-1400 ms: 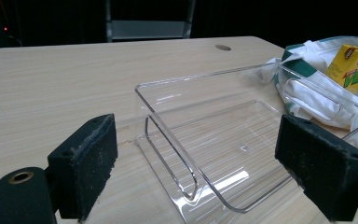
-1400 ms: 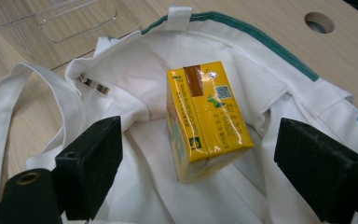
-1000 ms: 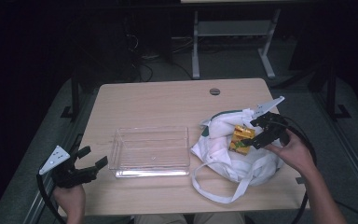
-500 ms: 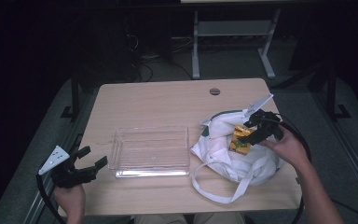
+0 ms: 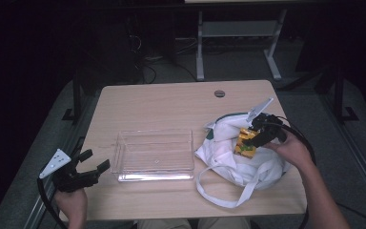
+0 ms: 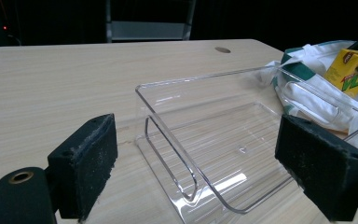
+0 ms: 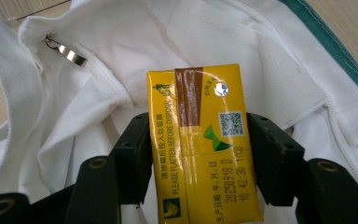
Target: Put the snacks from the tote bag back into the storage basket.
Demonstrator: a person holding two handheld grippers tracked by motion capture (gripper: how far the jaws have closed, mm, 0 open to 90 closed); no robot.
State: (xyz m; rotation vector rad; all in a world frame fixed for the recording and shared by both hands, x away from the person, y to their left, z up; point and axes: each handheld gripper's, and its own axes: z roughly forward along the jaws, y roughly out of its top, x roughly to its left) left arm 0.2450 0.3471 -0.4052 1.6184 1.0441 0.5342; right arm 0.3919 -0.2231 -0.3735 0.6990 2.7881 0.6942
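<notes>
A yellow drink carton (image 7: 200, 116) lies in the mouth of a white cloth bag (image 5: 238, 164) with green trim at the table's right. My right gripper (image 5: 250, 139) reaches into the bag; its jaws have just been closing and now press on both long sides of the carton (image 5: 244, 144). My left gripper (image 5: 89, 165) hangs open off the table's front left corner, nothing between its pads (image 6: 86, 163). It points at a clear plastic tray (image 5: 155, 133), which has nothing in it, left of the bag. The carton (image 6: 352, 70) also peeks out beyond the tray's rim (image 6: 205, 79).
The bag's strap (image 5: 219, 191) loops toward the front edge of the wooden table (image 5: 162, 102). A cable hole (image 5: 219, 93) sits at the back. A metal zip pull (image 7: 67, 51) lies on the bag cloth. A grey frame (image 5: 233, 33) stands behind the table.
The right gripper's jaws went from wide apart to closed on the yellow carton, with the hand shifting slightly into the bag. The left gripper stayed where it was.
</notes>
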